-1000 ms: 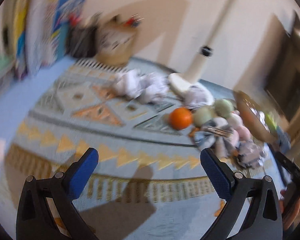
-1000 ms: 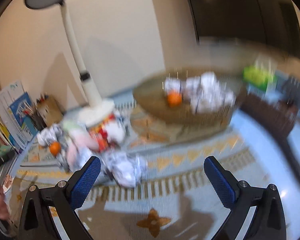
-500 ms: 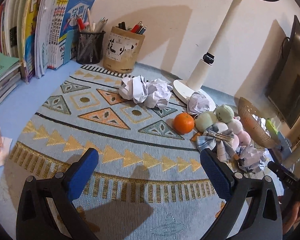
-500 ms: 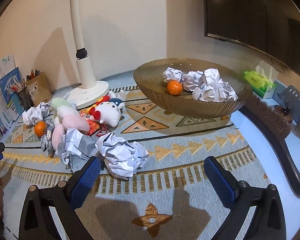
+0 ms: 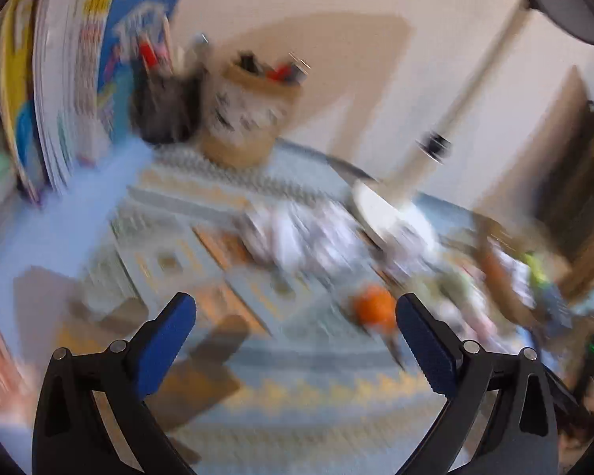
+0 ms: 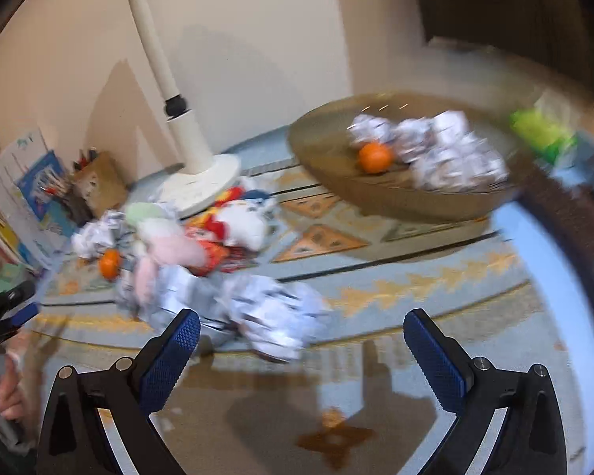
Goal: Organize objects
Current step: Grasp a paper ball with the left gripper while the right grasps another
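Above bare rug (image 6: pixel 376 360), both tools, left tool (image 5: pixel 296 316) and right tool (image 6: pixel 301 334), gape wide, holding nothing.

No text, label, brand, number or sign is legible in either view. Dark markings appear on the tan pen holder (image 5: pixel 246 118) and printed graphics on the upright books (image 5: pixel 79 79) in the left wrist view, but motion blur renders both unreadable. In the right wrist view, print on the crumpled paper (image 6: pixel 273 316) is likewise too blurred to resolve.
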Motion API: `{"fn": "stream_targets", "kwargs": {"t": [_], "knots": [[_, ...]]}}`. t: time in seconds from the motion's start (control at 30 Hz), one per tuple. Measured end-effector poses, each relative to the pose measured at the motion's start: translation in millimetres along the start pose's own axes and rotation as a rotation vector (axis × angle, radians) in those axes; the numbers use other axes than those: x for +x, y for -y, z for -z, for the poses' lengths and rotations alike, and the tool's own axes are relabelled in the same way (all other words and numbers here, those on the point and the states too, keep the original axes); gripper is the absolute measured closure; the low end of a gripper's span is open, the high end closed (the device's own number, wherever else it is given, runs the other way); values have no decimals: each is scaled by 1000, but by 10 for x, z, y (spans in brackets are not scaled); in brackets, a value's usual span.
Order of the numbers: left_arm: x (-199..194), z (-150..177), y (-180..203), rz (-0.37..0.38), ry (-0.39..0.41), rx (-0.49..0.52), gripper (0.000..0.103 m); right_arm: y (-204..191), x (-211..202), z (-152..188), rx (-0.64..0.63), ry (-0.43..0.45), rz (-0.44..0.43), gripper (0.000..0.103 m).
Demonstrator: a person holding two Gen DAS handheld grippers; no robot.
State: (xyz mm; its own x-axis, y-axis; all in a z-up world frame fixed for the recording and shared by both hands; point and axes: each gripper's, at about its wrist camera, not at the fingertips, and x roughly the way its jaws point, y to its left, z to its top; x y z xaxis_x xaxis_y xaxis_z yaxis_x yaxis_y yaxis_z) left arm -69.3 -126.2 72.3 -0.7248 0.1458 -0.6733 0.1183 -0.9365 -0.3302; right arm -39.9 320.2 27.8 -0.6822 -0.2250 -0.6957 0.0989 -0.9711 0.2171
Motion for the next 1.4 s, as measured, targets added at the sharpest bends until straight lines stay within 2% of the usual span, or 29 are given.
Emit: {"fn": "stream_targets", "kwargs": {"t": [0.07, 0.13, 0.17, 0.2, 0.23, 0.27, 0.3, 0.33, 0.37, 0.4, 0.5, 0.63, 0.73, 0.8, 0.9, 1.0, 1.1, 1.23, 1.3, 1.37, 1.4], "knots": [[225, -150, -16, -25, -29, 9, 6, -68, 57, -46, -2, 14, -16, 0], [475, -226, 1, -5, -60, 26, 9, -111, 132, -20, -18, 30, 1, 5], [593, -248, 18, -20, -70, 41, 15, -107, 187, 15, -16, 26, 9, 9], [719, -266, 29, -39, -83, 49, 17, -112, 230, 20, -17, 7, 23, 19], [836, -277, 25, -41, -101, 45, 24, -118, 228, 8, -22, 6, 16, 20], [898, -278, 21, -37, -113, 38, 37, -125, 223, 3, -28, 15, -1, 20], [965, -280, 10, -20, -122, 27, 43, -132, 228, 3, -33, 15, -4, 21], [982, -282, 7, -7, -121, 25, 57, -136, 239, 5, -35, 11, -1, 27], [995, -278, 19, -10, -124, 36, 59, -134, 258, 3, -39, 2, -4, 34], [964, -277, 26, -16, -112, 42, 60, -138, 284, 1, -45, -9, -12, 48], [751, -277, 46, -14, -66, 50, 62, -156, 296, 6, -55, -15, -20, 58], [260, -237, 106, 20, 19, 43, 62, -147, 115, 19, -44, 75, -38, 58], [-169, -31, 199, 81, 62, 42, 62, -90, -40, 31, -19, 141, -74, 58], [-395, 225, 280, 128, 65, 35, 62, -40, -94, 42, 5, 156, -85, 58], [-499, 583, 407, 169, 24, 50, 62, -44, -194, 64, 9, 177, -85, 58], [-448, 930, 576, 190, 1, 96, 62, -106, -300, 141, -20, 144, -101, 57], [-330, 1103, 731, 198, -7, 140, 62, -226, -348, 230, -79, 70, -142, 57], [-217, 1201, 852, 151, 15, 205, 62, -440, -277, 445, -215, 17, -57, 57], [-231, 1208, 842, 141, 19, 206, 62, -489, -275, 462, -240, 24, -56, 56], [-276, 1222, 833, 143, 42, 210, 61, -509, -232, 481, -262, 14, -66, 48], [-282, 1233, 837, 142, 42, 215, 61, -507, -177, 484, -261, -11, -55, 38]]}}
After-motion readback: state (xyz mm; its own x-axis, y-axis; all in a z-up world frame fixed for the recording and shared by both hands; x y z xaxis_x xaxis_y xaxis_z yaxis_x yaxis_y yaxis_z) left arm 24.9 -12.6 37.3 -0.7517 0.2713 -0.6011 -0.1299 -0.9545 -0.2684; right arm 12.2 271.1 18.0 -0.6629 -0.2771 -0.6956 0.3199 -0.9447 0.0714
